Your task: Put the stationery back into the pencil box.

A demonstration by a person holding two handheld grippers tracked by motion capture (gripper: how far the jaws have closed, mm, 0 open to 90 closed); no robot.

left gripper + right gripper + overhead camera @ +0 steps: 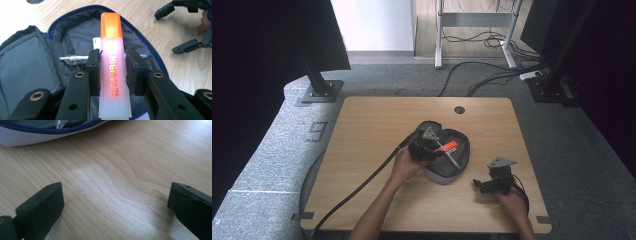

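An orange-capped highlighter (pixel 111 62) with a translucent white body is clamped between the pads of my left gripper (pixel 113 72), held over an unzipped grey pencil case (pixel 30 65). From the high view the left gripper (pixel 428 144) hovers above the case (pixel 459 157), the highlighter's (pixel 449 146) orange end pointing right. A clear-barrelled pen (pixel 73 59) lies inside the case beneath the highlighter. My right gripper (pixel 486 185) rests low over the table to the right of the case, jaws wide apart with bare wood between them (pixel 115 202).
The case's zipped edge (pixel 50 131) lies just beyond the right gripper. The wooden table (pixel 372 125) has a round cable hole (pixel 459 109) at the back. The right gripper's jaws (pixel 185 46) appear in the left gripper view.
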